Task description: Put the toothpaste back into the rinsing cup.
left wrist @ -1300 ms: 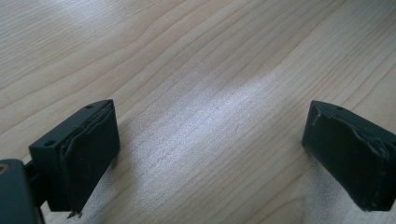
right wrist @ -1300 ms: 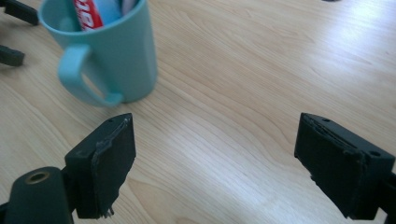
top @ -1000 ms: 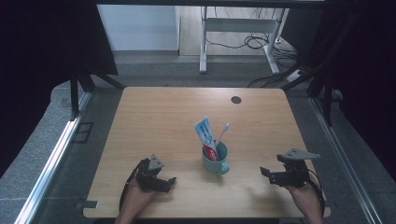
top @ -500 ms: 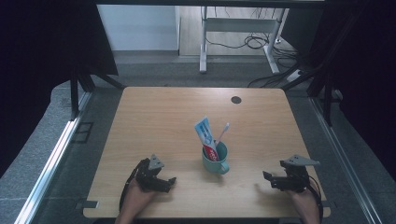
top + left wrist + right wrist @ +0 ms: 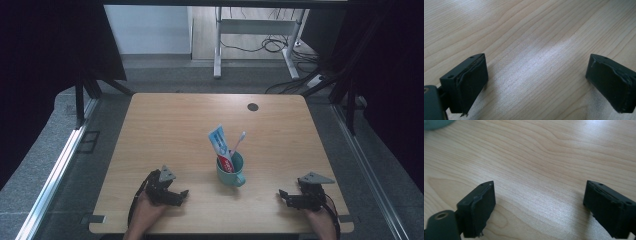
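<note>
High view: teal cup (image 5: 230,170) stood mid-table between my left gripper (image 5: 176,196) and right gripper (image 5: 286,197), clear of both. Left gripper view: jaws apart over bare wood. Right gripper view: jaws apart, cup (image 5: 436,123) at top-left corner.

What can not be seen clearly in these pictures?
- High view: the lower parts of the toothpaste and toothbrush, hidden by the cup wall.
- High view: print on the toothpaste, too small to read.
- Right gripper view: the cup, cut off by the top edge.
- High view: the person's forearms, cut off by the bottom edge.
</note>
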Demonstrator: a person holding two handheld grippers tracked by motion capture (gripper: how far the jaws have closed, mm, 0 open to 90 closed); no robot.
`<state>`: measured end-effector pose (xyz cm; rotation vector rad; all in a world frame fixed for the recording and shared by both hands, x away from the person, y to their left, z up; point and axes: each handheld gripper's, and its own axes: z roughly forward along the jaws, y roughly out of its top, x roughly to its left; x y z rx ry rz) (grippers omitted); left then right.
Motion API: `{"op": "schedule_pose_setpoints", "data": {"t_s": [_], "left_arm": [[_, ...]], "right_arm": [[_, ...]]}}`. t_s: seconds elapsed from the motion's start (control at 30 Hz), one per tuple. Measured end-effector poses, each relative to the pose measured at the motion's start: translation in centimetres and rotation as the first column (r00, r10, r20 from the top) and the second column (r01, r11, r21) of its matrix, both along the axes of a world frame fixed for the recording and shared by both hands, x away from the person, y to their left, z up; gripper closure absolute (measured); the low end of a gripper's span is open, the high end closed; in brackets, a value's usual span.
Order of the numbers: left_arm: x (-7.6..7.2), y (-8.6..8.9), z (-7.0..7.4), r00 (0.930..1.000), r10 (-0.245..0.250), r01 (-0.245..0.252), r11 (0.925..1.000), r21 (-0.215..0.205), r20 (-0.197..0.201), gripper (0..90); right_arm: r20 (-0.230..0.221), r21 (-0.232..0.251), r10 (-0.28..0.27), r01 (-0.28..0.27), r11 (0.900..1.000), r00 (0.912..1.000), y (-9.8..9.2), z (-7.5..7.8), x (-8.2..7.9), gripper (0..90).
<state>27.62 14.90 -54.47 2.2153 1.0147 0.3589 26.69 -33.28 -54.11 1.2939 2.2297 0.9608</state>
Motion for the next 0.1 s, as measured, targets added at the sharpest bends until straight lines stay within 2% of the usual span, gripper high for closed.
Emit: {"op": "schedule_pose_setpoints", "data": {"t_s": [0.1], "left_arm": [[0.0, 0.0, 0.0, 1.0, 0.0, 0.0, 1.0, 0.0, 0.0, 4.0]], "right_arm": [[0.002, -0.01, 0.002, -0.002, 1.0, 1.0, 0.1, -0.03, 0.0, 9.4]]}}
